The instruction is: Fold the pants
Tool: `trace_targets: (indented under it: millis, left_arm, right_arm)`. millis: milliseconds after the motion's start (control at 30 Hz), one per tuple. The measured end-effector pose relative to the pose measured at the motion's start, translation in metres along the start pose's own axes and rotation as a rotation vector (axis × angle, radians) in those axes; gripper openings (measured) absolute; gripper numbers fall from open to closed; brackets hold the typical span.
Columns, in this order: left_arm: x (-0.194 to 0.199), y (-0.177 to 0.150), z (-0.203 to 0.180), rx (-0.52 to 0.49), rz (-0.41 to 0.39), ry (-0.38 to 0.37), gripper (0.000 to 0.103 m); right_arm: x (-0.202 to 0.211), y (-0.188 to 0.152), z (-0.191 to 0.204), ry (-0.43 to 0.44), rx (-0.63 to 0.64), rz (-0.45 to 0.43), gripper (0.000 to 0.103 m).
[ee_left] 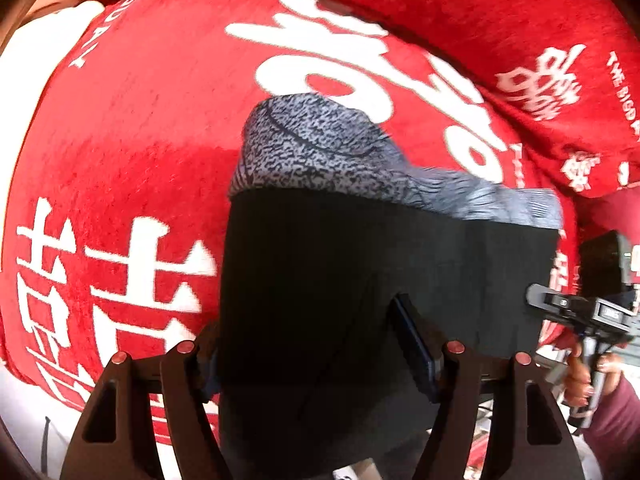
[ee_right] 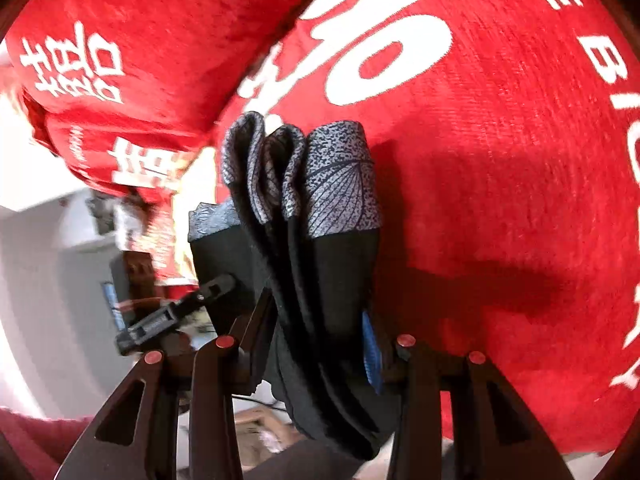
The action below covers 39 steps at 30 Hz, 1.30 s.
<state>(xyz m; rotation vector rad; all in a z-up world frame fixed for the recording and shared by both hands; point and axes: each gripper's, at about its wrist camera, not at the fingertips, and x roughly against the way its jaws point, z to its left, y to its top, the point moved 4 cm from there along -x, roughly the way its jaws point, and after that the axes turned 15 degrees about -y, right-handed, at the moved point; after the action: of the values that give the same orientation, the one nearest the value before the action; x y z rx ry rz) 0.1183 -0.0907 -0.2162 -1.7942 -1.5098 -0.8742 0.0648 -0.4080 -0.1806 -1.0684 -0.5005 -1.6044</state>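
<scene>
Over red blanket (ee_right: 500,200), black pants (ee_right: 320,300) hang bunched, grey-cuffed.

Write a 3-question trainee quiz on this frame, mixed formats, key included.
1. True or false: the pants lie flat on the blanket.
2. The pants' patterned band is: A grey, B yellow, C green.
3. Fill in: the blanket is ___ with white lettering.

Key: 1 false, they hang bunched between the right gripper fingers, with the left gripper also around the black cloth; 2 A; 3 red.
</scene>
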Motion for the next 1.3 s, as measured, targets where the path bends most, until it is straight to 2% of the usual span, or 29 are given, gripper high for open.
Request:
trace_targets:
  millis: [100, 167, 400, 533, 600, 733, 800, 933, 967, 1000, 1233, 1267, 1300]
  left_arm:
    - [0.002, 0.003, 0.007, 0.005, -0.028, 0.025, 0.092]
    - [0.005, 0.004, 0.008, 0.01, -0.035, 0.041, 0.092]
    - [0.03, 0.003, 0.002, -0.026, -0.041, 0.17, 0.092]
    - [0.043, -0.006, -0.018, -0.072, -0.049, 0.204, 0.092]
    - [0.047, -0.013, -0.029, -0.099, -0.045, 0.226, 0.092]
    - [0.045, -0.026, -0.051, -0.137, -0.02, 0.248, 0.092]
    - [0.045, -0.033, -0.061, -0.158, -0.01, 0.261, 0.093]
    - [0.049, -0.047, -0.073, -0.191, 0.005, 0.3, 0.093]
    - [0.05, -0.049, -0.075, -0.194, 0.004, 0.301, 0.093]
    - [0.051, -0.052, -0.076, -0.194, 0.005, 0.299, 0.093]
    - [0.062, -0.063, -0.082, -0.223, 0.02, 0.299, 0.094]
    - [0.064, -0.063, -0.083, -0.228, 0.019, 0.3, 0.103]
    - [0.068, -0.063, -0.085, -0.233, 0.01, 0.303, 0.103]
  right_arm:
    - [-0.005, 0.003, -0.007, -0.069, -0.012, -0.015, 0.054]
    - [-0.006, 0.004, -0.012, -0.129, -0.03, -0.024, 0.06]
    - [0.013, -0.002, -0.016, -0.249, -0.044, -0.046, 0.061]
    - [0.031, -0.009, -0.012, -0.344, -0.04, -0.078, 0.062]
    - [0.039, -0.016, -0.008, -0.372, -0.041, -0.092, 0.069]
    - [0.049, -0.032, 0.007, -0.418, -0.035, -0.106, 0.074]
    - [0.054, -0.04, 0.015, -0.448, -0.031, -0.127, 0.083]
    - [0.06, -0.052, 0.034, -0.581, 0.009, -0.179, 0.086]
    - [0.06, -0.055, 0.039, -0.601, 0.018, -0.187, 0.091]
    - [0.061, -0.057, 0.044, -0.614, 0.022, -0.192, 0.101]
    - [0.063, -0.07, 0.077, -0.699, 0.092, -0.241, 0.103]
    - [0.063, -0.073, 0.082, -0.703, 0.102, -0.236, 0.103]
    - [0.062, -0.073, 0.086, -0.705, 0.106, -0.23, 0.103]
